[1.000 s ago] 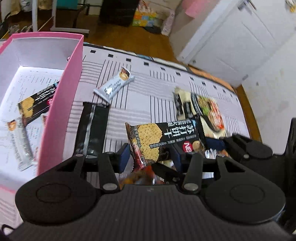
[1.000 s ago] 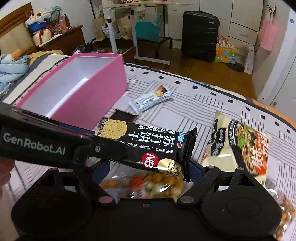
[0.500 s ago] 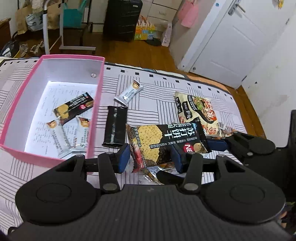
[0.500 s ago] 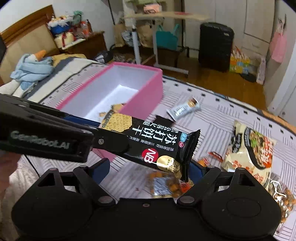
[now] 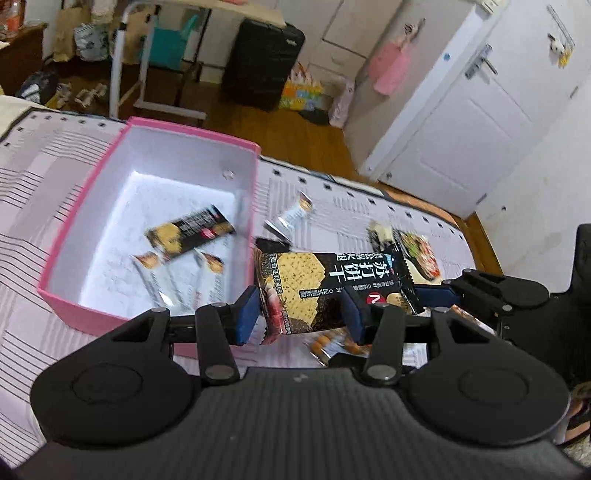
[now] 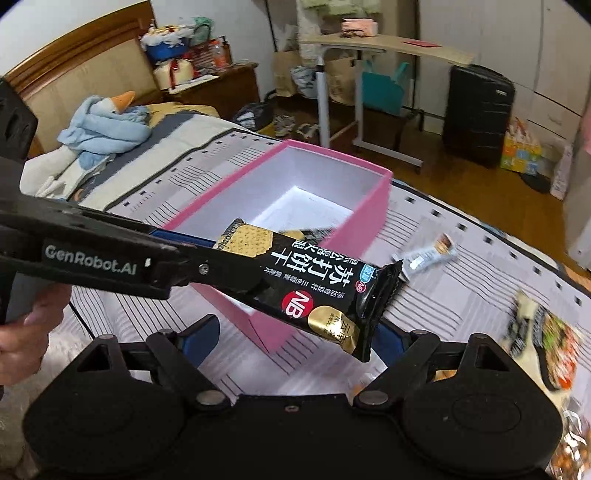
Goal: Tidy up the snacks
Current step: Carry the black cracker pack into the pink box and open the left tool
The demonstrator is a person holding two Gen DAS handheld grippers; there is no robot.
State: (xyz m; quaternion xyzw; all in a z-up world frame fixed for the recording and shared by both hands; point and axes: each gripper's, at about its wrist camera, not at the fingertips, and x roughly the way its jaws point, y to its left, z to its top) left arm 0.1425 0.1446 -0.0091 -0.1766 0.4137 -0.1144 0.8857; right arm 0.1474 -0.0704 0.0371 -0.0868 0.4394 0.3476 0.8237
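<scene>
A black suitcase point(image 5: 260, 59) is seen standing on the wooden floor point(image 5: 295, 136) against the white cabinets point(image 5: 354, 29). A white-legged desk point(image 6: 384, 48) is set beside it, with a teal bag point(image 6: 382, 88) and a paper bag point(image 5: 68, 31) beneath. A white door point(image 5: 476, 122) is shut at the right, and a pink bag point(image 5: 391, 68) is hung near it. A blue goose toy point(image 6: 107, 123) is laid on the bed point(image 6: 192, 129), below a wooden headboard point(image 6: 85, 70).
</scene>
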